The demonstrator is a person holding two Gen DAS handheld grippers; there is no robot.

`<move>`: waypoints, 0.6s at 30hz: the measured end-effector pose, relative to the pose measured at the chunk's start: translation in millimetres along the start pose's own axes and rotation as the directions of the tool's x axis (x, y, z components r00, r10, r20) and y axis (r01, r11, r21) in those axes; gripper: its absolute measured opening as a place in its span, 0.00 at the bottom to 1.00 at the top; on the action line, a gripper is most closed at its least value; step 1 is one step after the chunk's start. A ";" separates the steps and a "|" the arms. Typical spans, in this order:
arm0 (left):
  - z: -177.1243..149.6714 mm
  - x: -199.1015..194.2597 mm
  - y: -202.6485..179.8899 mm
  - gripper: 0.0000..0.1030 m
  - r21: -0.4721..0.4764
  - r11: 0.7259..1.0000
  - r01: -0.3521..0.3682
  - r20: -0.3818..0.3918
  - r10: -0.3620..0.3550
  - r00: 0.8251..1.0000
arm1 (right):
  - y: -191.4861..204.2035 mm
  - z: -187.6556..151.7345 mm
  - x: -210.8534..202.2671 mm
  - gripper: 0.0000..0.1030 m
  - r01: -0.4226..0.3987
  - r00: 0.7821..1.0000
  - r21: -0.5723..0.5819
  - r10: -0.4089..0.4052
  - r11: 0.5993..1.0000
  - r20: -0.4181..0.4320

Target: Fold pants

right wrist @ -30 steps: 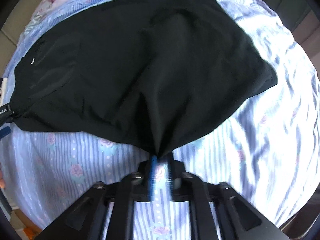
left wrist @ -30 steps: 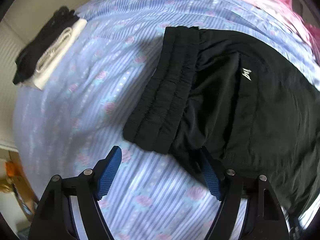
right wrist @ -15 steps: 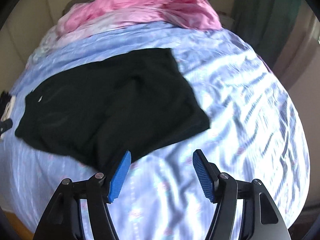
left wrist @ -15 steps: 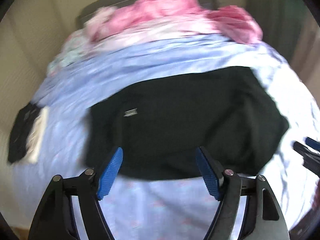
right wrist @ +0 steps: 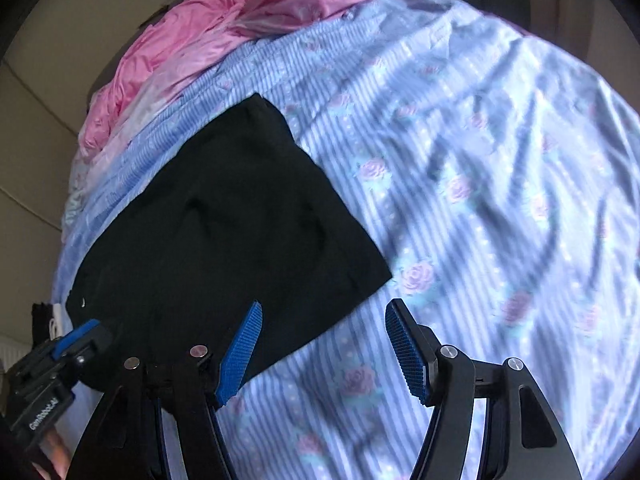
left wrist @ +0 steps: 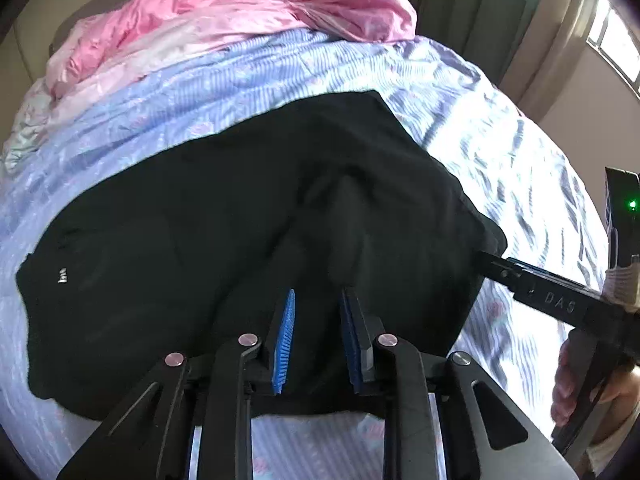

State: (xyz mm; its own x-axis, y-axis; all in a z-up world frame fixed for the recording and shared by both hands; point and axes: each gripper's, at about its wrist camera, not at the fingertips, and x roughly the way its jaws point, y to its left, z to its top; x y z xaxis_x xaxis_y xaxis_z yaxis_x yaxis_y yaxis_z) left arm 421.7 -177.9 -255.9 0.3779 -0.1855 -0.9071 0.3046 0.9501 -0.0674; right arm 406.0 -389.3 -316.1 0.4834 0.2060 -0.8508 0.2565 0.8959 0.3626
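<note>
Left wrist view: we saw the left gripper [left wrist: 316,332] low over the black pants [left wrist: 224,248], which lay spread flat across the blue striped floral bedsheet [left wrist: 248,76]. Its jaws had just been closing and stood narrow with a gap between the blue pads [left wrist: 285,340]. Dark fabric sat behind that gap, but we could not tell whether the pads pressed on cloth. A small white logo [left wrist: 62,276] showed near the pants' left end. A pink blanket [left wrist: 224,4] was bunched at the far end of the bed. At the right edge the right gripper [left wrist: 492,262] reached in at the pants' right edge, held by a hand [left wrist: 576,380].

Right wrist view: we saw the right gripper [right wrist: 320,344] with jaws apart and nothing between them, having just been opening. Its left pad [right wrist: 240,352] hung over the pants' [right wrist: 224,220] near edge, the right one over bare bedsheet [right wrist: 480,160]. The left gripper [right wrist: 76,336] showed at lower left by the pants' corner. The pink blanket [right wrist: 224,28] lay at the top.
</note>
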 end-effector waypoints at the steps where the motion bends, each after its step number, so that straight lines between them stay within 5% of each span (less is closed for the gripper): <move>1: 0.1 4.7 -1.1 0.22 -0.007 1.000 0.006 -0.008 -0.006 1.000 | 0.0 -0.1 4.6 0.63 -0.006 1.000 0.003 0.006 1.000 -0.004; 15: -28.6 59.5 -3.9 0.08 -0.088 0.995 0.038 -0.151 -0.051 0.987 | -6.3 18.2 42.4 0.63 -0.029 1.000 0.096 0.029 0.995 0.004; 18: -30.7 62.1 -7.6 0.08 -0.073 0.997 0.017 -0.156 -0.028 0.987 | -1.5 22.1 43.8 0.44 -0.006 1.000 0.085 0.006 0.996 0.001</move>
State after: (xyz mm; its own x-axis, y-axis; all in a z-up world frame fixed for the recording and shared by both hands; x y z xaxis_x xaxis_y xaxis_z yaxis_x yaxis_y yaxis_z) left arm 416.0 -189.0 -324.4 0.2286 -0.1708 -0.9584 0.2466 0.9626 -0.1127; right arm 445.4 -390.3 -345.5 0.4857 0.2114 -0.8482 0.3238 0.8578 0.3993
